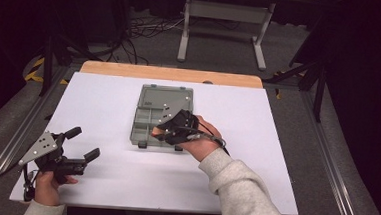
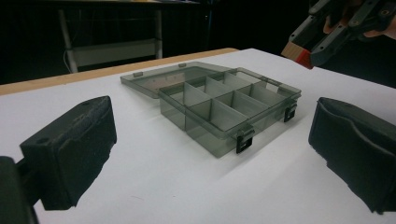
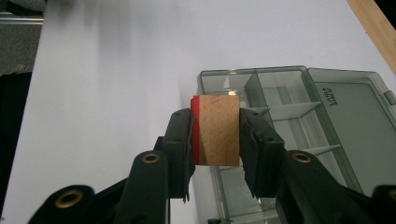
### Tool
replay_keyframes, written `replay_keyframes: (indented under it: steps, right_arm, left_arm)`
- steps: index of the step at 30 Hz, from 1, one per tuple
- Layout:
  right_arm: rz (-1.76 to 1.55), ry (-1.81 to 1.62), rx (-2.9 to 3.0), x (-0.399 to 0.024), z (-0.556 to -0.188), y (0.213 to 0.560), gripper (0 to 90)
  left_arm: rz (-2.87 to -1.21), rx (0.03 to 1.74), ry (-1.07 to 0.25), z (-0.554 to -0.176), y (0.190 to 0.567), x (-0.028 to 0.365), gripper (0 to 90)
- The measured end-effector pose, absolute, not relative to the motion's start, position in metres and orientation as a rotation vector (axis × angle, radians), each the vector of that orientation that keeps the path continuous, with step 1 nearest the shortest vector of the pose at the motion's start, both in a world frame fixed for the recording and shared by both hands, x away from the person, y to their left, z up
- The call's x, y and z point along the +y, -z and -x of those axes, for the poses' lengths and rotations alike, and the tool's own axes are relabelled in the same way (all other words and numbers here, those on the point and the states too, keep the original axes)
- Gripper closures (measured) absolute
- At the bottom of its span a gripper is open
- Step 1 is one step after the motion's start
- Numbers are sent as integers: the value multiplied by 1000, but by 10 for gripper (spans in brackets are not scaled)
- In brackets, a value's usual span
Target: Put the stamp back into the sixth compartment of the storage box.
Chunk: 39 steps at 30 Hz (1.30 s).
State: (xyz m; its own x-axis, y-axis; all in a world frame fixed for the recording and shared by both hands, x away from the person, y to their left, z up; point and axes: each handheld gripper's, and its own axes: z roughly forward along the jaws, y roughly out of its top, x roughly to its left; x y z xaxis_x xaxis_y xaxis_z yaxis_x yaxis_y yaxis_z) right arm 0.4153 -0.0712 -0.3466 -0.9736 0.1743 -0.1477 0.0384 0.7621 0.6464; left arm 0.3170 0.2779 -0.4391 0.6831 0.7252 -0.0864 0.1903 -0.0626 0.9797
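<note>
High view: the right hand-held gripper (image 1: 163, 130) hangs over the near part of an open grey box (image 1: 162, 117) that lies mid-worktop (image 1: 103, 102), its lid folded flat away from the person. A small wooden block (image 1: 155, 131) peeps out at the tips. The left hand-held gripper (image 1: 82, 143) sits well apart at the near left corner, jaws spread wide and empty. The step in hand looks like carrying the block to a compartment; one box, one block, two grippers.

Left gripper view: its own two black jaws stand far apart with nothing between them, and the box (image 2: 219, 105) lies beyond on the white worktop (image 2: 140, 186). I count about six compartments, all apparently empty, and two dark latches on the near wall. At top right the other gripper (image 2: 310, 46) hangs above the box's corner with the block (image 2: 295, 52), red on one face, in its tips and clear of the box.

Right gripper view: the right hand-held gripper (image 3: 216, 135) is clamped on the block (image 3: 217, 130), pads pressing both sides, red edge toward the left pad. The block sits over the box's (image 3: 299, 121) nearest compartments. The next move, I judge, calls for centring the block over one cell, clear of the dividers, lowering it in, and only then spreading the jaws.
</note>
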Motion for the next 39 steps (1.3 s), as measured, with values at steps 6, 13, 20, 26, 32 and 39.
replay_keyframes:
  steps: [6, 13, 20, 26, 32, 39]
  right_arm:
    - [-173, -989, 2758, -67, -426, 350, 659]
    - [-192, -962, 2755, -62, -438, 353, 659]
    - [-191, -935, 2756, -57, -447, 358, 659]
    - [-190, -923, 2758, -52, -453, 362, 659]
    - [-192, -907, 2762, -49, -459, 366, 659]
    - [-199, -888, 2773, -44, -466, 372, 659]
  left_arm:
    - [-1610, 765, -519, -317, 439, 279, 18]
    - [-1607, 765, -516, -317, 438, 279, 19]
    - [-1610, 765, -516, -317, 438, 278, 18]
    - [-1607, 764, -515, -317, 438, 278, 18]
    - [-1609, 765, -516, -317, 438, 279, 18]
    - [-1612, 763, -512, -317, 438, 278, 18]
